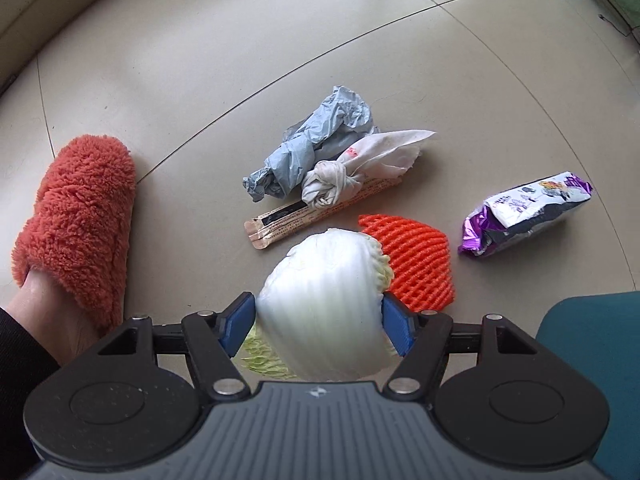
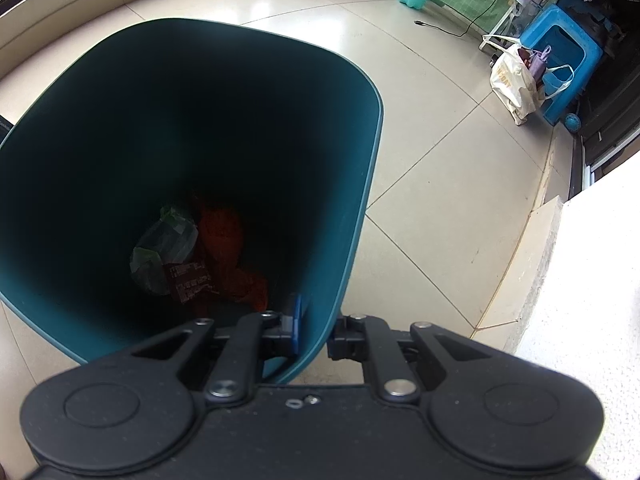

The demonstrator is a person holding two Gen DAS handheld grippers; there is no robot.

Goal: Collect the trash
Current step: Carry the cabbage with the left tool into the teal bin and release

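Left wrist view: our left gripper (image 1: 318,322) clamps cabbage (image 1: 320,304), pads on both flanks. Other trash on tile floor (image 1: 200,60) at 12 to 2 o'clock: bags (image 1: 320,148), net (image 1: 412,260), packet (image 1: 528,212). Right gripper (image 2: 314,330) pinches bin (image 2: 352,220) wall. We judge: carry cabbage level, release over bin mouth. Slipper (image 1: 76,220) at 9.

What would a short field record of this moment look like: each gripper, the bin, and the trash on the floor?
left gripper: shut on cabbage
right gripper: clamped on bin wall
bin: teal, some trash inside
floor items: blue plastic bag, knotted white bag, long wrapper, orange foam net, purple snack packet
bystander object: orange slipper, worn on foot
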